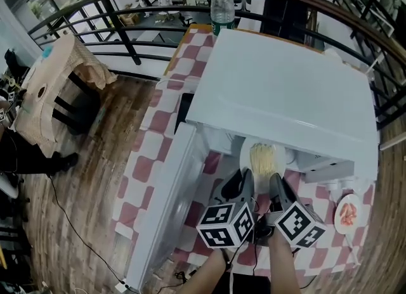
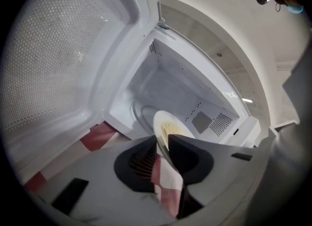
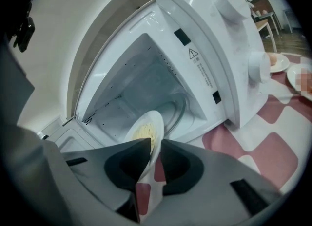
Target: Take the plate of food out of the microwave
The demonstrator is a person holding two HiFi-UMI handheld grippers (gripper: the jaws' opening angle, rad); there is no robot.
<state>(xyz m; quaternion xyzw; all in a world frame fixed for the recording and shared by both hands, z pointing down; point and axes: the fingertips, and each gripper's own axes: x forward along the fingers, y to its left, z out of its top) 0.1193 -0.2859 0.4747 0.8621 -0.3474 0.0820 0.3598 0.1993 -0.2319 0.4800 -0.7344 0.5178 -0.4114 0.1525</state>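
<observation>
Head view, lower centre: plate of noodles [image 1: 245, 158] clamped on near rim by left gripper [image 1: 244, 177] and right gripper [image 1: 276, 178], held at microwave [image 1: 279, 96] opening.

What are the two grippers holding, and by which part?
Both hold the plate of food by its near rim, left gripper and right gripper side by side.

Right gripper view: on the front panel of the microwave [image 3: 214, 35], a small label [image 3: 194, 58] shows a warning triangle above lines of print too small to read. Head view: black-and-white square code markers cover the cube [image 1: 226, 225] of the left gripper [image 1: 246, 175] and the cube [image 1: 299, 225] of the right gripper [image 1: 276, 178].
</observation>
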